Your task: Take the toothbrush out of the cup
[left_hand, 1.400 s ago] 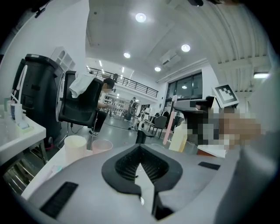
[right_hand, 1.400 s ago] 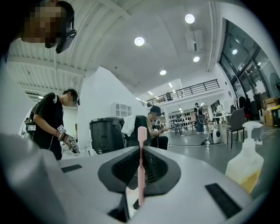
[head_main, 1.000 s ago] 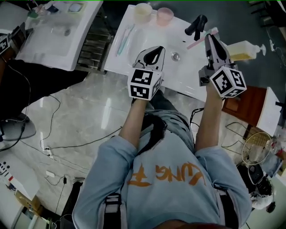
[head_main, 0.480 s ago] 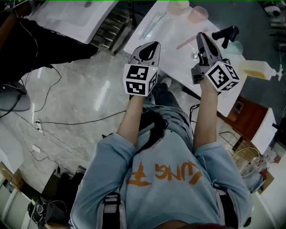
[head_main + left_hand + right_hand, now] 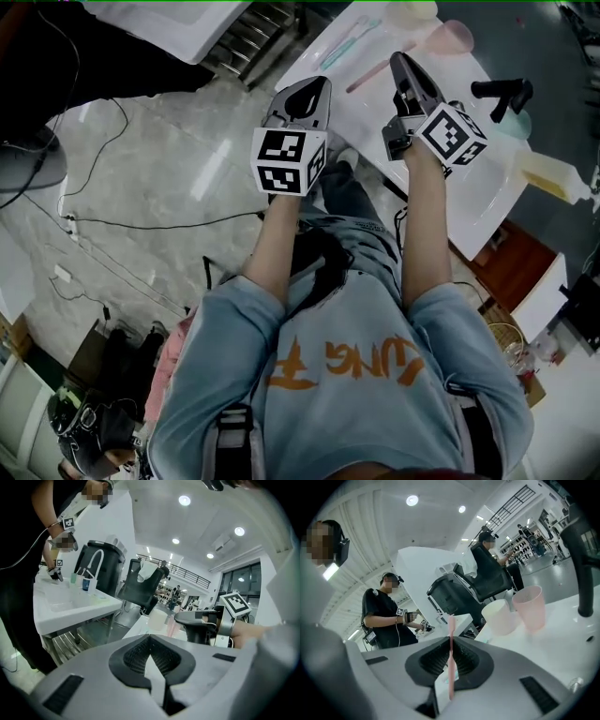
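**While Left Gripper Idles, Pink Toothbrush Sits Clamped in the Right**

As seen from the head view, a person in a light blue top holds both grippers out over a white counter (image 5: 380,42). The right gripper (image 5: 401,66) has its jaws closed on a pink toothbrush (image 5: 370,78). The brush is out of the cups and sticks past the jaw tips at a slant above the counter. In the right gripper view the brush (image 5: 451,653) stands upright between the two dark pads, pinched part-way along its handle, with its upper end rising above them.

A cream cup (image 5: 499,616) and a pink cup (image 5: 529,606) stand side by side on the counter beyond the jaws, both apart from the brush. A black faucet (image 5: 581,573) rises to their right.

The left gripper (image 5: 307,89) hangs near the counter's edge, beside the right one. Its jaws meet at the tips with nothing between them, as the left gripper view shows.

A teal toothbrush (image 5: 342,47) lies flat on the counter, and a soap bottle (image 5: 553,173) rests at the far right.
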`<action>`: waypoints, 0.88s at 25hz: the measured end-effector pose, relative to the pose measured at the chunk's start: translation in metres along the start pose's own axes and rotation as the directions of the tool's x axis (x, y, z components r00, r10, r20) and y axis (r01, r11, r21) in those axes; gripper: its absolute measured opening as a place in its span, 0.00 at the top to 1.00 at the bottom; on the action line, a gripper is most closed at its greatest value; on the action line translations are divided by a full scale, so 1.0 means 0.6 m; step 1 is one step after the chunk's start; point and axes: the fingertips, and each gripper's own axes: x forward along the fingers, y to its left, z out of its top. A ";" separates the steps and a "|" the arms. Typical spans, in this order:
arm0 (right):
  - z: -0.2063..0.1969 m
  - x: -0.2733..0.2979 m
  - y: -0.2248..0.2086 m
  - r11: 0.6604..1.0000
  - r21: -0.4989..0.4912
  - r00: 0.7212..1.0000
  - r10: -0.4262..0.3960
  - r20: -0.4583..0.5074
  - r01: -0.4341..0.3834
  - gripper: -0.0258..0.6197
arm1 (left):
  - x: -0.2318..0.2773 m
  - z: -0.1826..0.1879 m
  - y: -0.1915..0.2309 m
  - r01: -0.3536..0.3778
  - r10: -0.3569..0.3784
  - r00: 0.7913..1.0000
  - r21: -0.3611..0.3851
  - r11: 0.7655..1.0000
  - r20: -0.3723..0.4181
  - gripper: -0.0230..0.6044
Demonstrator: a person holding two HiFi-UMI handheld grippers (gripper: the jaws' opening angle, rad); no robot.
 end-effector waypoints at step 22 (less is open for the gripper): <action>-0.062 0.135 -0.110 0.885 0.465 1.000 0.018 0.003 -0.017 0.90 | 0.039 -0.022 0.067 -0.150 0.147 0.988 -0.061 0.987 -0.046 0.93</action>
